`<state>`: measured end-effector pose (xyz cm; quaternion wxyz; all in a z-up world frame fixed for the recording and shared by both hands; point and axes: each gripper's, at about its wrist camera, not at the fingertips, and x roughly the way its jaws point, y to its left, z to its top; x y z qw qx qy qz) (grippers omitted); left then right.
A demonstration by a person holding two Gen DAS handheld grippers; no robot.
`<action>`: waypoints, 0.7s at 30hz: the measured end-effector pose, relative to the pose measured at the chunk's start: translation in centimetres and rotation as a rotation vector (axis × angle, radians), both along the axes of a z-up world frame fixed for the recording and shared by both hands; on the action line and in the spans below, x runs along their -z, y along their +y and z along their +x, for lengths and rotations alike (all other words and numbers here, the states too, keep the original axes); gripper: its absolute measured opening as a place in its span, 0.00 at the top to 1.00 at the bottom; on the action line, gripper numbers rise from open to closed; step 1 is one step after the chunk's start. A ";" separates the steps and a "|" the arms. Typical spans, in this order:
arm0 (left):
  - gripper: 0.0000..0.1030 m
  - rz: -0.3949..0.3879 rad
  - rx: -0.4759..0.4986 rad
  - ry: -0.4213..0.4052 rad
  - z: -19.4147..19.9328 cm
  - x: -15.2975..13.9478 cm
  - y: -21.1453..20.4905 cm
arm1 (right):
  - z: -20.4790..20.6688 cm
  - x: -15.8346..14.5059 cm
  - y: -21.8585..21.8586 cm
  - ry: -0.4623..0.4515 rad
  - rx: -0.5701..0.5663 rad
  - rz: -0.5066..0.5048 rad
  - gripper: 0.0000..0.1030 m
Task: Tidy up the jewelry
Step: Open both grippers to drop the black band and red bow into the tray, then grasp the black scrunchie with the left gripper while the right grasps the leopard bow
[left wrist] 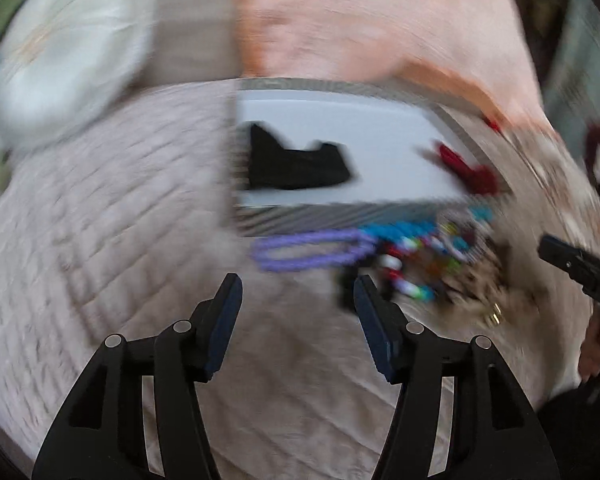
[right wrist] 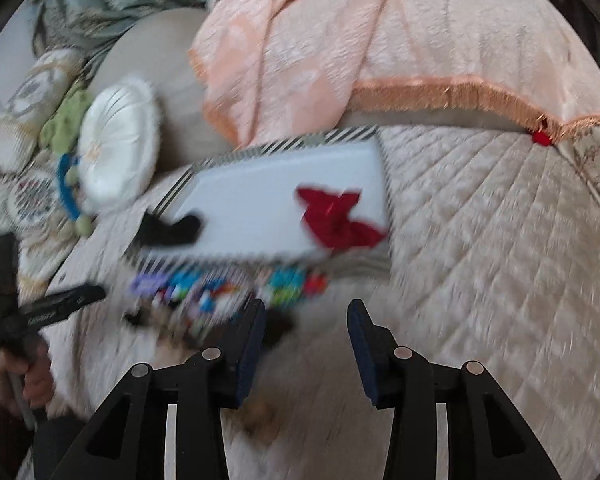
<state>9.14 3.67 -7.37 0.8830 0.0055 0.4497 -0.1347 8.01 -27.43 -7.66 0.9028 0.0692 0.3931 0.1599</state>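
Observation:
A white tray (left wrist: 380,136) with a striped rim lies on the quilted bedspread. On it are a black cloth piece (left wrist: 296,164) and a red cloth piece (left wrist: 468,168). In front of the tray sit a purple bead loop (left wrist: 308,250) and a blurred heap of colourful beads (left wrist: 420,256), with a gold ring (left wrist: 494,316) beside it. My left gripper (left wrist: 298,292) hangs open and empty just short of the purple loop. My right gripper (right wrist: 306,316) is open and empty too, near the bead heap (right wrist: 220,288) and the tray (right wrist: 280,208). Both views are motion-blurred.
A round white cushion (right wrist: 118,144) and a green soft toy (right wrist: 66,120) lie left of the tray. A peach fringed blanket (right wrist: 420,40) covers the back. Quilted bedspread (right wrist: 480,240) stretches to the right. A hand (right wrist: 24,372) holds the left gripper.

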 end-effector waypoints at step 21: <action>0.90 0.025 0.026 0.004 1.0 3.9 -3.4 | -1.0 3.9 5.3 0.067 -0.256 -0.090 0.88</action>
